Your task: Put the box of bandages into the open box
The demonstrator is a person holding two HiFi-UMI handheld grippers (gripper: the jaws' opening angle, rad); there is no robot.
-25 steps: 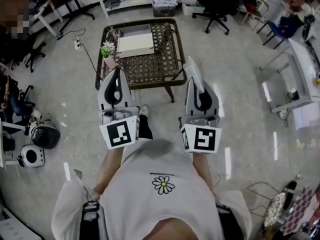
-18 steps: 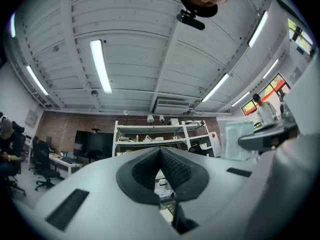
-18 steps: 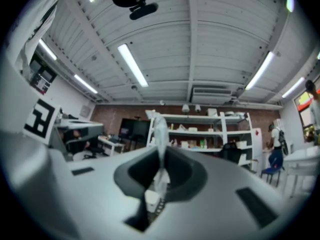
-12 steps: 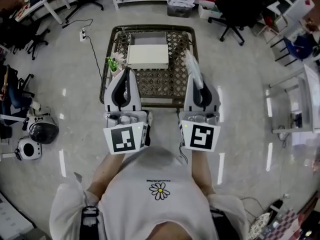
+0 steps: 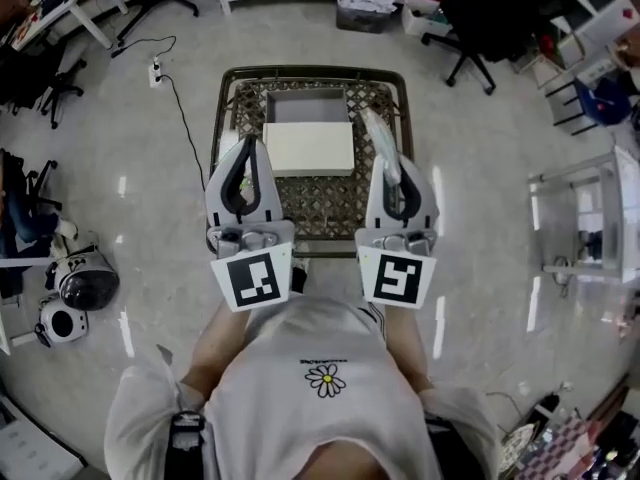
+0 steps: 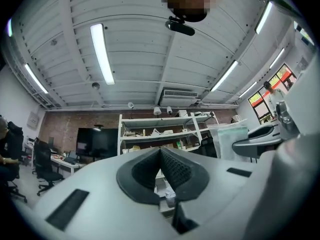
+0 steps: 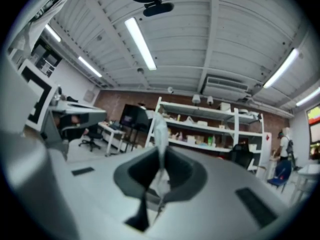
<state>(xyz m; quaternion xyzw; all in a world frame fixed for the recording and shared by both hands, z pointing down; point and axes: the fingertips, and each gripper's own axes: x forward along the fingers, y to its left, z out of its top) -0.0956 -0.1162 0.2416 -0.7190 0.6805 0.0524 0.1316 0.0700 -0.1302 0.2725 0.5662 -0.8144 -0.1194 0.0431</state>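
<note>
right gripper [image 7: 161, 156]: jaws pinched almost fully together on the bandage pack [image 5: 378, 136]. From here it reads as a thin, pale, flat packet rather than a chunky box, gripped by its near end.

left gripper [image 6: 160, 151]: pads closed against each other with nothing between them. It's just carried along on the left.

where the pack is: up off the table and sticking out past the right gripper's tips, over the right side of the lattice table [image 5: 330, 208].

pack's long axis: runs near-to-far, with the far end leaning a little left. In the right gripper view it shows edge-on, so the flat faces point left and right.

open box [image 5: 308, 108]: sits on the far half of the table, between the lines of the two grippers. Its long side runs left-right, the grey hollow is on the far side, and the white lid flap [image 5: 308, 150] lies on the near side.

the key relation: the hollow lies to the left of the pack's far end, just beside it in the head view. The move looks mostly like a sideways shift left and then down, not much more reach.

nearer hand: the right one, and it already has the pack.

edges to watch: probably the box's right wall, and the lid flap if he comes in low from the near side.

open room: bare lattice to the right of and nearer than the box. The table frame [image 5: 404, 118] is close on the right.
</note>
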